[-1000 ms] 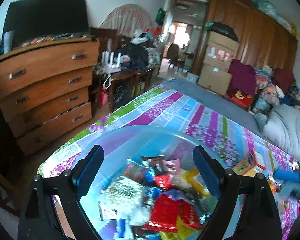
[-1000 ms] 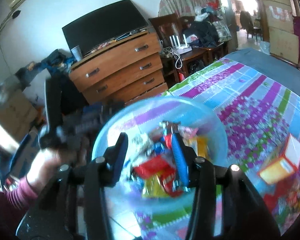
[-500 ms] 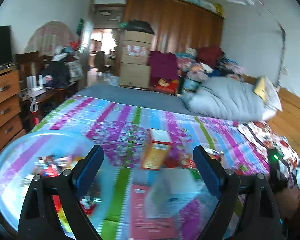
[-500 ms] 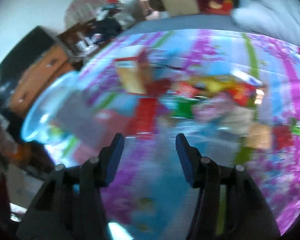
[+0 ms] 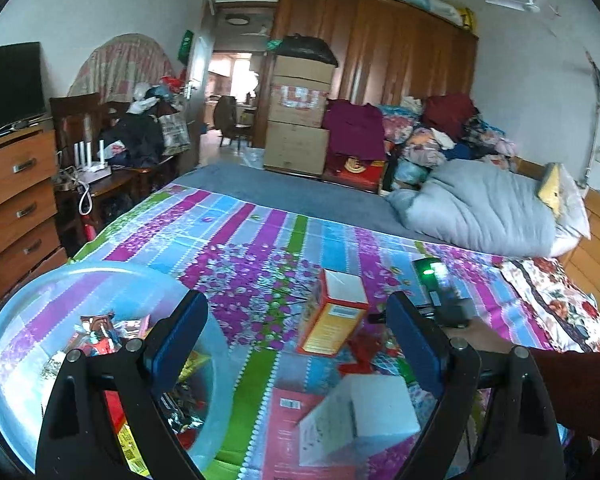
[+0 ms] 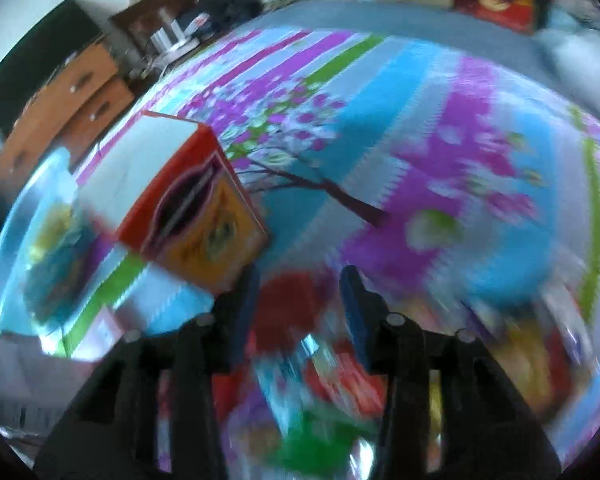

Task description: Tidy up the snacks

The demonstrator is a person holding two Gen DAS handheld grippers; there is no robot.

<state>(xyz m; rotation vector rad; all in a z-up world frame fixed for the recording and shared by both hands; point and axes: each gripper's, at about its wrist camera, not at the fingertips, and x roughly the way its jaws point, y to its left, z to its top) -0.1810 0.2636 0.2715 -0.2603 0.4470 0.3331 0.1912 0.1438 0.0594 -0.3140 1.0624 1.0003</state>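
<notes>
Snack packets (image 5: 100, 332) inside clear bowl (image 5: 28, 304); left claw (image 5: 296, 332) wide, right claw (image 6: 296, 292) opening, both empty.

White walls (image 5: 100, 8) enclose a cluttered bedroom. A wooden wardrobe (image 5: 400, 60) fills the far wall, with cardboard boxes (image 5: 300, 120) stacked before it. Beside them an open doorway (image 5: 232, 80) lets in daylight. A dresser (image 5: 12, 192) with a dark TV (image 5: 8, 84) on top stands along the left wall. The bed (image 5: 280, 196) carries a striped floral sheet (image 5: 260, 240), with a grey duvet (image 5: 480, 208) at its right edge. A ceiling fan (image 5: 528, 0) hangs above.
</notes>
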